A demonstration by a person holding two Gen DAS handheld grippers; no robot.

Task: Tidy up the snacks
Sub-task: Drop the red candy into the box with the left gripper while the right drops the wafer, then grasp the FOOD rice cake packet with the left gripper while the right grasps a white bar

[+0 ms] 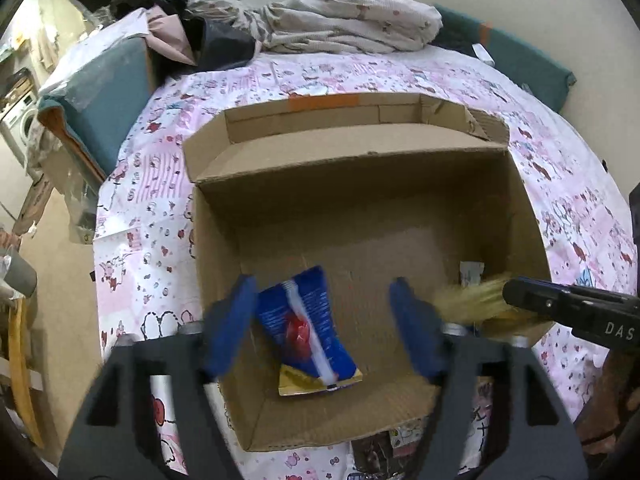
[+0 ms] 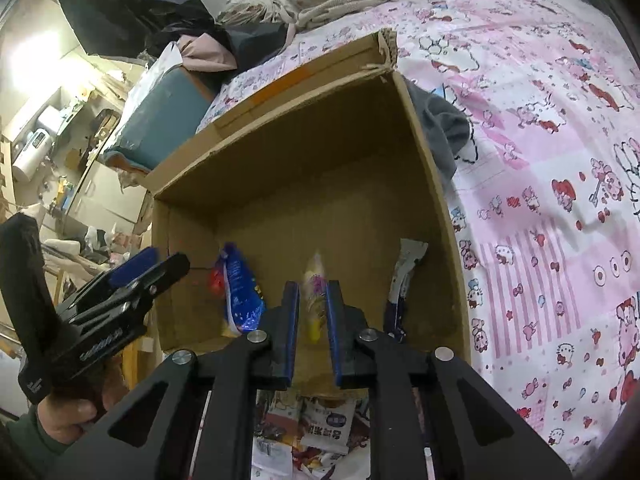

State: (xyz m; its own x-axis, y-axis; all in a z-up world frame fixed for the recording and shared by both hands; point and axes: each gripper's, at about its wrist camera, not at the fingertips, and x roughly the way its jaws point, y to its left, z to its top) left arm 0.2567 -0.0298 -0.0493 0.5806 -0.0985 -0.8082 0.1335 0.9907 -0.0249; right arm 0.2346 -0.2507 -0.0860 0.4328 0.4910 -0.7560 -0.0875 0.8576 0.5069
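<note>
An open cardboard box (image 1: 360, 208) sits on a bed covered with a pink cartoon-print sheet (image 1: 152, 208), its flaps folded outward.

The left claw (image 1: 324, 316) hangs over the near edge of the box, its blue-padded fingers (image 1: 230, 324) spread wide and gripping nothing. Between and below them a blue snack packet (image 1: 308, 332) with a white stripe and a red picture lies on the box floor, close to the near wall and towards the left. In the right wrist view the same blue packet (image 2: 240, 292) lies near the left wall of the box.

The right claw (image 2: 312, 316) is clenched on a yellow snack packet (image 2: 314, 300), held upright between the pads just inside the near edge of the box. From the left wrist view that packet (image 1: 472, 300) is a motion-blurred yellow streak at the right side of the box, with the black body of the right claw (image 1: 576, 308) coming in over the right wall.

A third packet, white and grey (image 2: 406, 276), leans against the right wall of the box; only its top (image 1: 471, 272) shows in the left wrist view.

More snack packets (image 2: 324, 424) lie on the sheet just outside the near wall of the box. A pile of rumpled bedding (image 1: 344, 16) sits at the far edge of the bed, and a grey cloth (image 2: 444, 128) lies beside the right wall of the box.
</note>
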